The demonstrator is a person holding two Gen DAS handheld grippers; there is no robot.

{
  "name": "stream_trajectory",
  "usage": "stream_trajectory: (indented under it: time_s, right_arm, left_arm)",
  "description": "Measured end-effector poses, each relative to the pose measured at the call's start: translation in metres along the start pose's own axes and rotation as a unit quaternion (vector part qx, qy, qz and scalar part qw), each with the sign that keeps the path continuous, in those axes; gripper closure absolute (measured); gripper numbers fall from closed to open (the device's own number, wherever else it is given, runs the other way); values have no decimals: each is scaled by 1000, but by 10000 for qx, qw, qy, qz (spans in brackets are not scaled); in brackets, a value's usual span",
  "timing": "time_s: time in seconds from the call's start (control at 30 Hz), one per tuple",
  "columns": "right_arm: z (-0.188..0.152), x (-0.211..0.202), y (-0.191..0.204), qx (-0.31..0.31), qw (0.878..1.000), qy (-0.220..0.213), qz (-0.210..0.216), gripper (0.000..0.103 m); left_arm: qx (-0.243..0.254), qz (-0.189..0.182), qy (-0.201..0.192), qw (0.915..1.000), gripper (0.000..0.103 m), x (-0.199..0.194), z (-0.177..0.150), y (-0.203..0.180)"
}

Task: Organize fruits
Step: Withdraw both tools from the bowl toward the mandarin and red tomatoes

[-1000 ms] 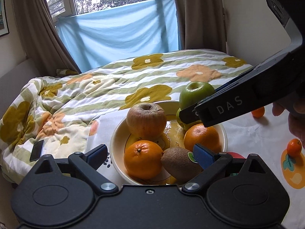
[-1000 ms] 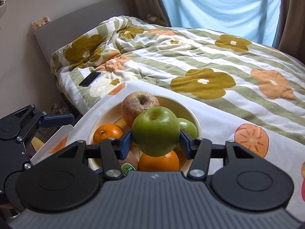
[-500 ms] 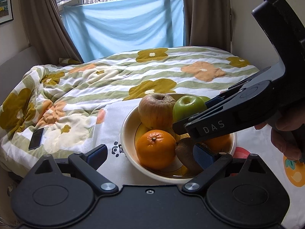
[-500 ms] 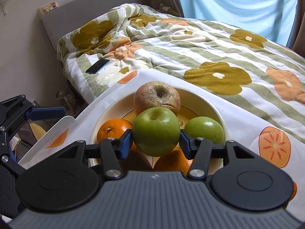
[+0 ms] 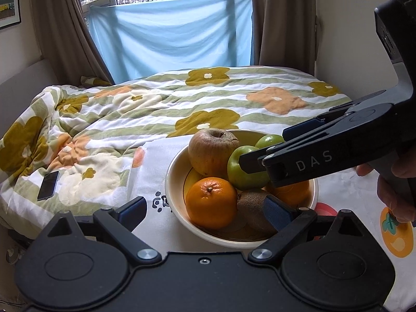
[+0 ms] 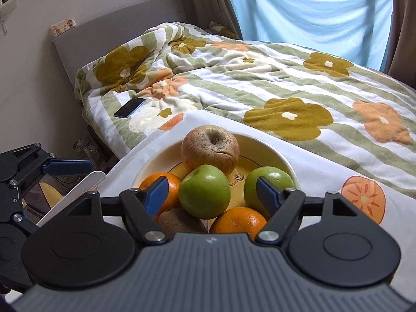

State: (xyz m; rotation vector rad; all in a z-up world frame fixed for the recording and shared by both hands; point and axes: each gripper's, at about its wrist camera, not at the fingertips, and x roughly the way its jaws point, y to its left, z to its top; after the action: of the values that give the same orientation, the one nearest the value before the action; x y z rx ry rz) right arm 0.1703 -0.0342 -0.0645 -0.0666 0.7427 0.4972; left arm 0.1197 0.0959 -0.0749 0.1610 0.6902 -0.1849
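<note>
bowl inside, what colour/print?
Bowl: cream, with a yellow centre and a small cartoon print; clearest in the right wrist view.

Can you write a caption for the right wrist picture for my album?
Open right gripper above a round cream bowl where a shiny green apple rests among oranges.

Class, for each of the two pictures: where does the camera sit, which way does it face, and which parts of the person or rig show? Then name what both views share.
Left wrist: rides the left tool, faces the bowl, bed and window; shows its open fingers, the right tool, a hand.
Right wrist: rides the right tool, faces bowl and headboard; shows open fingers around the green apple, left tool at left.
Shared: bowl, fruit, phone.
</note>
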Motion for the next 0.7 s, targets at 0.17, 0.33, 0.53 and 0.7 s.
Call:
stream_trajectory:
  time_s: [0.17, 0.33, 0.53, 0.7]
  right_arm:
    - [4, -26, -1, 111, 9998, -112, -101, 14]
    - [2, -64, 2, 161, 9993, -228, -244, 2]
    - [-6, -123, 0, 116, 9959, -541, -710, 0]
    - [-22, -170, -22, 246, 9934, -713, -861, 0]
  left_arm:
    - [-199, -40, -112, 9997, 5, -17, 6, 1]
    - [-372, -167, -168, 9990, 4, -39, 15, -5]
    - [-207, -77, -231, 9995, 0, -66, 24, -33]
    - [-264, -75, -365, 9990, 0, -89, 26, -61]
